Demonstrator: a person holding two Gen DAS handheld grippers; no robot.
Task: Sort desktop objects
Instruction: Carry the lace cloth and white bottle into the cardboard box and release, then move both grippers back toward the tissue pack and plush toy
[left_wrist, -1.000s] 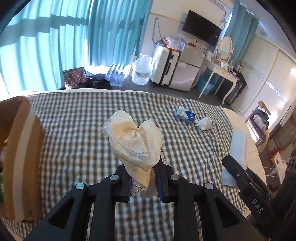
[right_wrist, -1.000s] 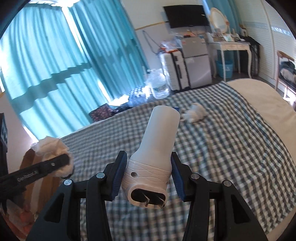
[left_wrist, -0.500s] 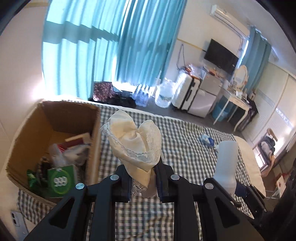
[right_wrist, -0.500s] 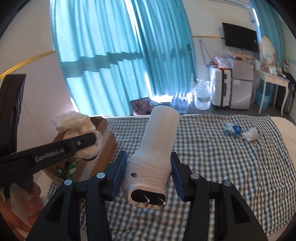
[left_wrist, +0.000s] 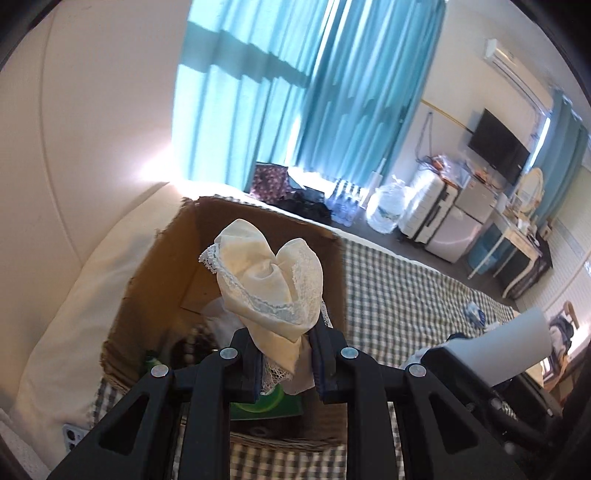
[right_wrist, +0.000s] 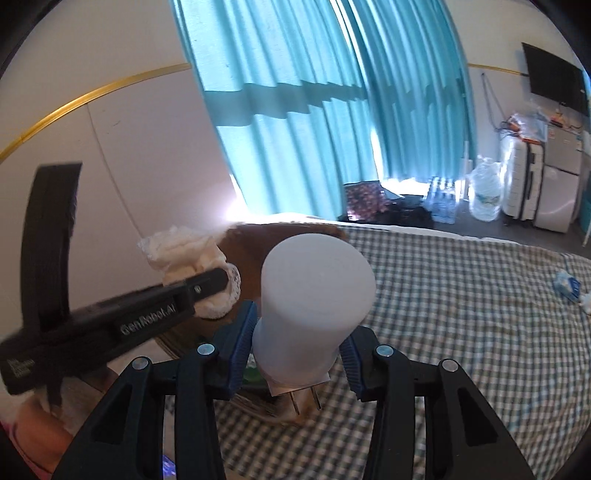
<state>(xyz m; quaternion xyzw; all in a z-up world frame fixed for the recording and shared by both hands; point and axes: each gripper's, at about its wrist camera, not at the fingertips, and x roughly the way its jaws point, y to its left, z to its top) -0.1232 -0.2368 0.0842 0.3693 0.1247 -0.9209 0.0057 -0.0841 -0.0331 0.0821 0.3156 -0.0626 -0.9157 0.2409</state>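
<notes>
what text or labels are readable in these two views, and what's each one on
"GenRobot.AI": white print on the side of the left gripper, seen in the right wrist view.
Smaller white print near that gripper's base: too blurred to read.
Green pack in the cardboard box: mostly hidden, nothing readable.

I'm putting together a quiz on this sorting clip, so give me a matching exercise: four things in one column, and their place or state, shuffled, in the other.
Things:
1. cream lace cloth
2. white plug-in device
3. cardboard box
4. blue tissue pack

Places or states:
A. lying far off on the checked bedcover
B. clamped in the left tongs, over the box
C. open, already holding items, on the bed
D. between the right tongs, prongs toward the camera

Pairs: 1-B, 2-D, 3-C, 4-A
</notes>
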